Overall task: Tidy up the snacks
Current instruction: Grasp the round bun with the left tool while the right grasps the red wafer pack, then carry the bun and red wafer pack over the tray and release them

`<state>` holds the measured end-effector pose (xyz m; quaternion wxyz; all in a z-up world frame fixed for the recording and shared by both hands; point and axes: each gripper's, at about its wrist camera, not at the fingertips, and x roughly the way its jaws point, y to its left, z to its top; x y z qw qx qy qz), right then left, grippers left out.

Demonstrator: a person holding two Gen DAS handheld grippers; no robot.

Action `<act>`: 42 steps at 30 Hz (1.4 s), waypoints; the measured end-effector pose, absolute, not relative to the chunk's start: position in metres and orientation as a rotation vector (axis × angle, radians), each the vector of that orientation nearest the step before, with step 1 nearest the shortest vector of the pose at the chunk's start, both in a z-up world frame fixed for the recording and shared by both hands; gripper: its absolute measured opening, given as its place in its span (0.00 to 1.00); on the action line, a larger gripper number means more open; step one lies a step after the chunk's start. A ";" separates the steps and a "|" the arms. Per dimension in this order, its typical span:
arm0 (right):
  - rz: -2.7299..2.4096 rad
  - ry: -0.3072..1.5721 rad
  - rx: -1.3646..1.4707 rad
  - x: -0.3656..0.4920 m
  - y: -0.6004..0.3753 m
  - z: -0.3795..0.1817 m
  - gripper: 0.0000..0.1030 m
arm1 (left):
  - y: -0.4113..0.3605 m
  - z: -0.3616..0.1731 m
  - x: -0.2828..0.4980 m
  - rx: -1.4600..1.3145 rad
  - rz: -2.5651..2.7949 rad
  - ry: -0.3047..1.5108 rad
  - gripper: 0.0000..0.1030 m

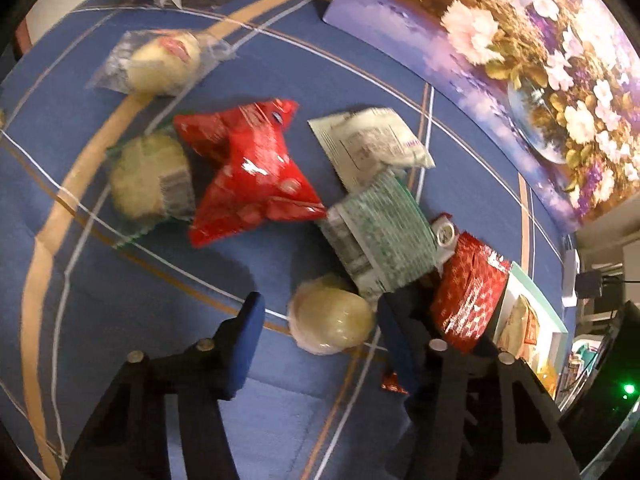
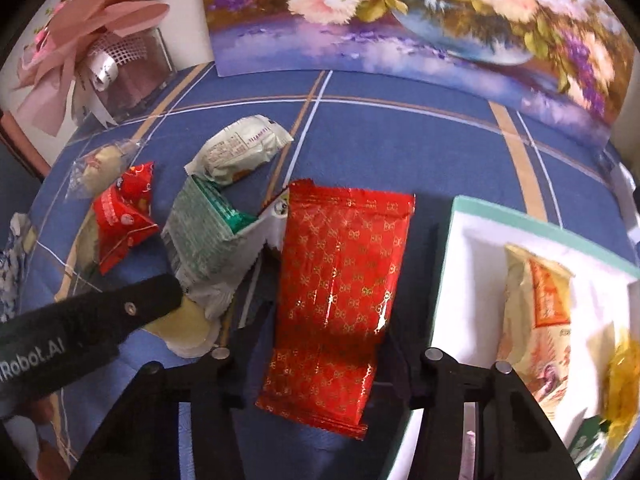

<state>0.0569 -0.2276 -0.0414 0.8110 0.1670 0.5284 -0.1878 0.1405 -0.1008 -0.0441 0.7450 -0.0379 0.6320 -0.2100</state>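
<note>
One "Robot.AI" label, left tool (image 2: 100, 320)

Much of the left wrist view is smeared by motion blur: the print on the green pack (image 1: 380, 232) and the white pack (image 1: 372, 148) ahead of the left gripper (image 1: 320, 322) cannot be read. The red packet (image 1: 468, 292) to its right is partly covered by the right finger (image 1: 404, 344), and the box (image 1: 532, 312) beyond is cut by dark gear at the edge. In the right wrist view, the round cake (image 2: 188, 332) is largely hidden under the left gripper's arm (image 2: 100, 320). The pads of the right gripper (image 2: 324, 344) are hidden behind the red packet (image 2: 340, 292). The box (image 2: 460, 264) runs off frame at the right, and the yellow item (image 2: 622, 384) inside is too blurred to identify.
</note>
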 end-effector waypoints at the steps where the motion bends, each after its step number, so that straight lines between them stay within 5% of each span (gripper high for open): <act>1: -0.402 1.127 0.352 0.057 -0.228 -0.042 0.51 | -0.104 -0.047 0.139 -0.073 -0.464 1.392 0.55; 12: -0.405 1.136 0.310 0.060 -0.219 -0.046 0.51 | -0.105 -0.050 0.138 -0.056 -0.438 1.369 0.36; 31: -0.391 1.154 0.285 0.058 -0.199 -0.049 0.59 | -0.070 -0.044 0.126 -0.036 -0.290 1.364 0.36; 42: -0.402 1.145 0.309 0.049 -0.194 -0.045 0.46 | -0.061 -0.037 0.116 -0.072 -0.295 1.360 0.34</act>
